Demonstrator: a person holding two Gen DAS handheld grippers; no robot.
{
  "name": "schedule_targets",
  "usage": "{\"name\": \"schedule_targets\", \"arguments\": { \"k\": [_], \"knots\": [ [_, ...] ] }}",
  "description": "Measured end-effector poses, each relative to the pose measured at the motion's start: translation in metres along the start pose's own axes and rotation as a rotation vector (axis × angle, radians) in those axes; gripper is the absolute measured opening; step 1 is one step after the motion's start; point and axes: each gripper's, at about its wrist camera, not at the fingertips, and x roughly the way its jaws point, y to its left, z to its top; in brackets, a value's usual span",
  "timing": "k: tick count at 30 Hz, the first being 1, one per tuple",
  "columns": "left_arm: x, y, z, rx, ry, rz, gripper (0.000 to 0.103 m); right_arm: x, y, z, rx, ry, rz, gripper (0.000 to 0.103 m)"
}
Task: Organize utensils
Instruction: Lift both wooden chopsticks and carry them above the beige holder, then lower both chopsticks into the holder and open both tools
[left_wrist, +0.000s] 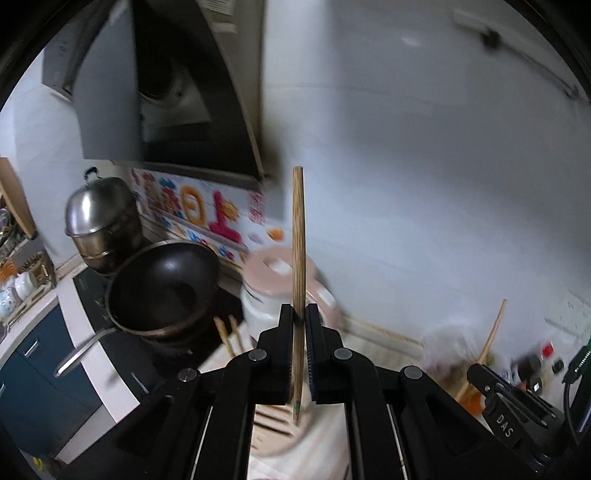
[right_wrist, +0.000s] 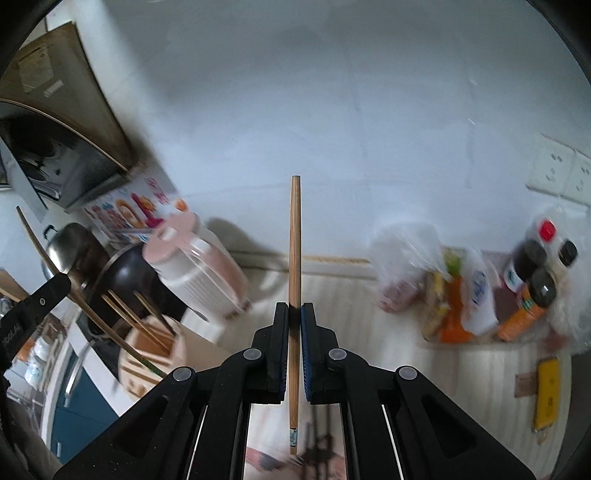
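Holding one slim brown wooden chopstick (left_wrist: 298, 258) upright in my left tool (left_wrist: 300, 314); right tool (right_wrist: 294, 314) clamps another wooden chopstick (right_wrist: 294, 251) upright.

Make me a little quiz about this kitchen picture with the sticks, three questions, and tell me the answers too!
1. True or false: the left gripper holds a chopstick.
2. What does the right gripper pinch? A) spoon B) second chopstick C) bottle
3. Fill in: more chopsticks stand in the wooden ____ near the black wok.

Key: 1 true; 2 B; 3 holder.
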Motion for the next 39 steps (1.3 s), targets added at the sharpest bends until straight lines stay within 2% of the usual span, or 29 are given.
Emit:
{"name": "schedule_targets", "arguments": {
  "k": [3,8,13,19,25,29,32,34,35,36,38,39],
  "knots": [
    [0.007,0.024,0.015,-0.034,-0.018,0.043,0.004,0.005,0.022,0.014,0.012,-0.029,0.056,0.007],
    [0.027,0.06,0.025,-0.108,-0.003,0.068,0.004,0.021,0.055,0.03,0.038,-0.054,0.125,0.007],
    [0.054,0.08,0.021,-0.172,0.042,0.047,0.004,0.039,0.082,0.035,0.084,-0.092,0.186,0.007],
    [0.086,0.097,0.014,-0.241,0.1,0.02,0.004,0.06,0.098,0.032,0.107,-0.113,0.218,0.007],
    [0.104,0.095,0.007,-0.227,0.139,0.015,0.004,0.083,0.107,0.024,0.089,-0.089,0.219,0.007],
    [0.11,0.091,0.001,-0.202,0.186,-0.015,0.004,0.09,0.112,0.017,0.053,-0.062,0.219,0.007],
    [0.105,0.091,-0.002,-0.207,0.225,-0.047,0.007,0.099,0.118,0.014,0.006,0.018,0.237,0.007],
    [0.094,0.091,-0.004,-0.194,0.234,-0.034,0.01,0.101,0.119,0.011,-0.02,0.073,0.243,0.008],
    [0.091,0.092,-0.004,-0.187,0.23,-0.025,0.012,0.1,0.119,0.01,-0.03,0.085,0.248,0.015],
    [0.084,0.092,-0.005,-0.179,0.221,-0.015,0.017,0.097,0.117,0.01,-0.032,0.092,0.251,0.028],
    [0.07,0.094,-0.007,-0.169,0.205,0.011,0.041,0.088,0.111,0.01,-0.03,0.099,0.264,0.044],
    [0.064,0.096,-0.009,-0.168,0.195,0.026,0.063,0.082,0.108,0.01,-0.033,0.097,0.263,0.045]
  ]
}}
